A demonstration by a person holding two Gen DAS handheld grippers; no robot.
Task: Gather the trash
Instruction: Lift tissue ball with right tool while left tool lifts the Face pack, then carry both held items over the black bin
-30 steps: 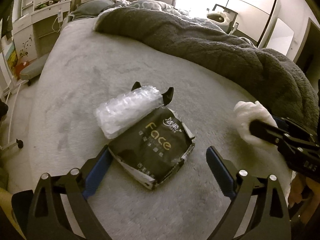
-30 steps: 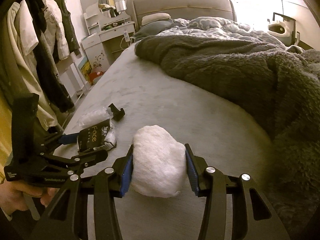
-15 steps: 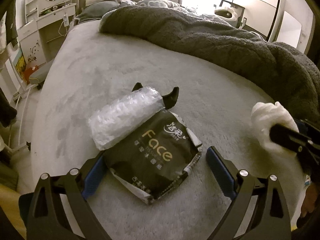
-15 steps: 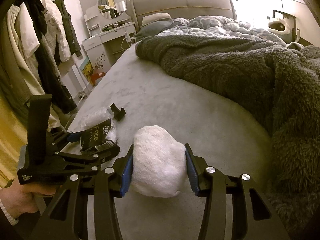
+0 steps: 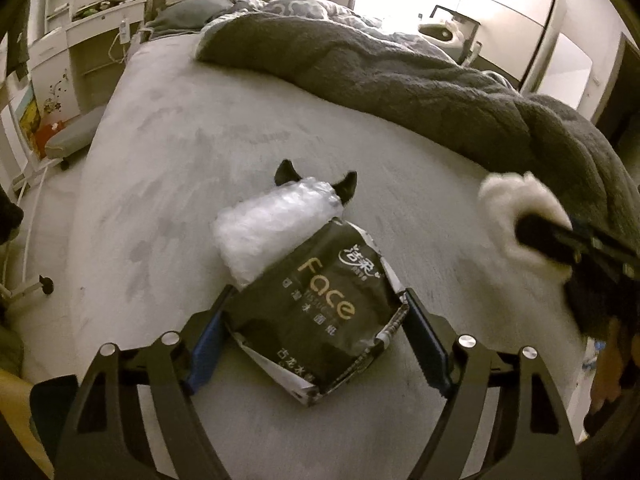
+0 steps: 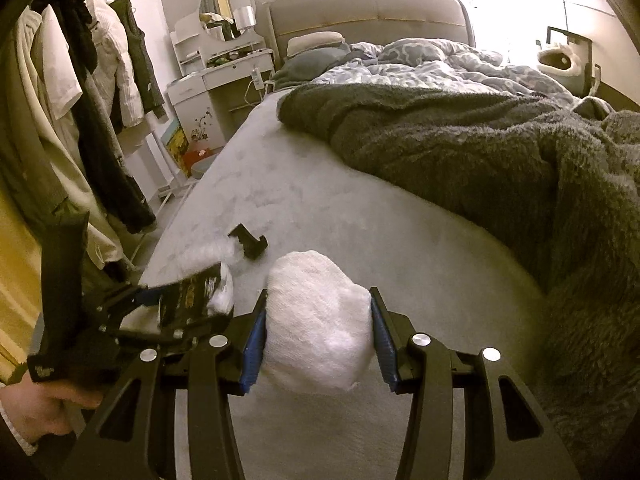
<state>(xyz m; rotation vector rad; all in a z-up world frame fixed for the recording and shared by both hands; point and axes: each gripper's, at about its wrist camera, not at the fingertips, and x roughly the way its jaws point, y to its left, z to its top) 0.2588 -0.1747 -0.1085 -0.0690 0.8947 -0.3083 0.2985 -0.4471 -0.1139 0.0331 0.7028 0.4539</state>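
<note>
Left gripper (image 5: 316, 312) is straddling the black tissue packet (image 5: 320, 316) lying on the grey bed (image 5: 160, 184); fingers are sitting at both packet edges, though whether they are pinching it I cannot tell. Clear bubble wrap (image 5: 272, 220) is touching the packet's far side. Right gripper (image 6: 318, 332) is squeezing a white paper wad (image 6: 316, 320) above the bed.
</note>
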